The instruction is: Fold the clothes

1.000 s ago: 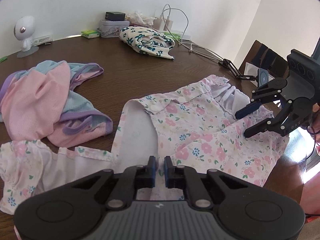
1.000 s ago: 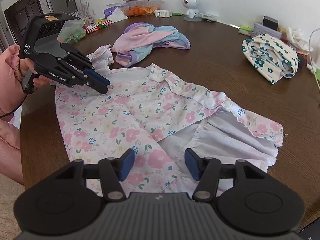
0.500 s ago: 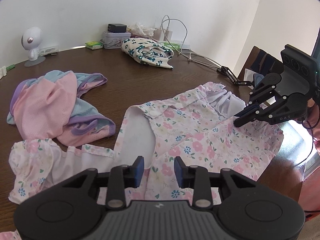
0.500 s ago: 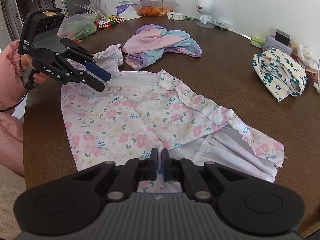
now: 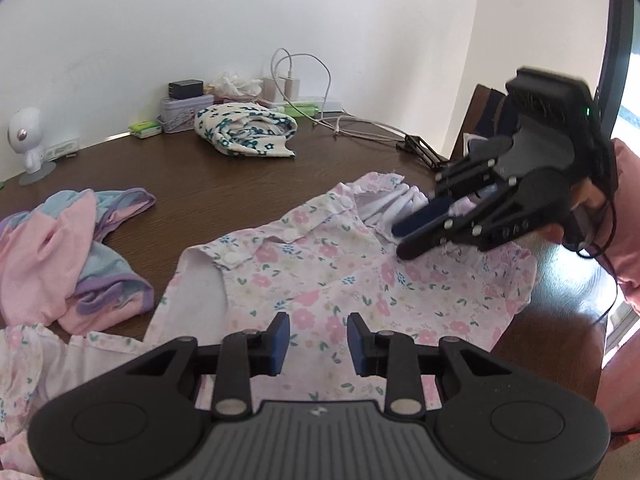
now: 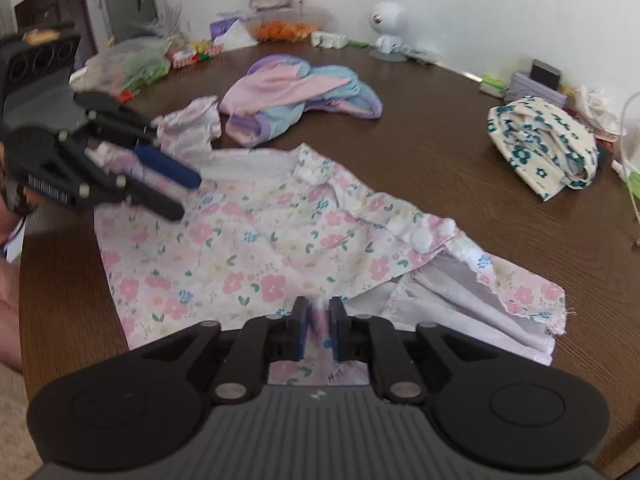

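Change, left claw (image 5: 314, 338): clenched on the cloth a second ago; now released, blue pads apart with nothing pinched, hanging over the near hem of the floral dress (image 5: 340, 276).
Change, right claw (image 6: 319, 322): was wide, then snapped tight; jaws now opening, a fold of the dress between the pads.
Dress: spread flat at the near edge of the bench (image 5: 224, 184), collar turned towards the pastel heap (image 5: 60, 248), one sleeve lying loose.
Meaning: likely a re-grip between folds; the dress is smoothed but not yet folded over.
Already folded: cream flowered bundle (image 6: 548, 148), beyond the dress towards the wall.
Bench: dark wood, round-edged.
Room: white wall beyond the dress; chargers and cables (image 5: 296, 76) and a small white figure (image 5: 28, 140) along it.
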Motion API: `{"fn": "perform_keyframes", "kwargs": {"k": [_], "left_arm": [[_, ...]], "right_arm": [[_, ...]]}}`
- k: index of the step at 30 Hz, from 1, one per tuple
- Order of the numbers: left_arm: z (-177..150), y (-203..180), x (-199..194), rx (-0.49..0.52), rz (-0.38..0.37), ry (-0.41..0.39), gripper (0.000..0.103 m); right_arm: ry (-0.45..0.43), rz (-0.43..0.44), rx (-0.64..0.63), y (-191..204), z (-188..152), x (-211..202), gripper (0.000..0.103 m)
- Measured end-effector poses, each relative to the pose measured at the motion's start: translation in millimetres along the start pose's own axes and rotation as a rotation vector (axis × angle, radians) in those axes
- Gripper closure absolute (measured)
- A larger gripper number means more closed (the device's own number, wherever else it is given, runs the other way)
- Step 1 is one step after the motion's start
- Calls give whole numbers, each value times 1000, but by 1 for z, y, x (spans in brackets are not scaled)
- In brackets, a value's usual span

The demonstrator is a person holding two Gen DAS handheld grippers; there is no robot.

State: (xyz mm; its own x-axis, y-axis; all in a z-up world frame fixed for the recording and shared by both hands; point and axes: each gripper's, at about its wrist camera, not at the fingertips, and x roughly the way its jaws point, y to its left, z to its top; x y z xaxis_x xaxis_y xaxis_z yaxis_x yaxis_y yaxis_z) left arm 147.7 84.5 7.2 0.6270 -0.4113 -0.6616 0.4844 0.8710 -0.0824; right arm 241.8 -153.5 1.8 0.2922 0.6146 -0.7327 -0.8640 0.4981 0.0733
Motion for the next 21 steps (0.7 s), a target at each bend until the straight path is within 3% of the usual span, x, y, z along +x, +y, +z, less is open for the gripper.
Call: {"fn": "perform_keyframes", "kwargs": {"k": [1, 2, 5, 12, 16, 21], "left_arm": [[-1, -4, 6, 11, 17, 18, 77], [-2, -7, 11, 22, 34, 36, 81], [-6, -7, 21, 8, 54, 52, 85], [-11, -3, 22, -50, 74, 29, 86], [-13, -3, 19, -63, 88, 19, 86], [-15, 2, 17, -94, 78, 12, 87]], "right_arm": [[-49, -18, 50, -2, -1, -9, 57], [-89, -24, 101, -1, -1, -17, 54], [-161, -20, 148, 18, -4, -31, 57], [-137, -140, 65, 78, -13, 11, 60], [-129, -176, 63, 79, -16, 28, 59], [-119, -227, 100, 61, -34, 11, 59]]}}
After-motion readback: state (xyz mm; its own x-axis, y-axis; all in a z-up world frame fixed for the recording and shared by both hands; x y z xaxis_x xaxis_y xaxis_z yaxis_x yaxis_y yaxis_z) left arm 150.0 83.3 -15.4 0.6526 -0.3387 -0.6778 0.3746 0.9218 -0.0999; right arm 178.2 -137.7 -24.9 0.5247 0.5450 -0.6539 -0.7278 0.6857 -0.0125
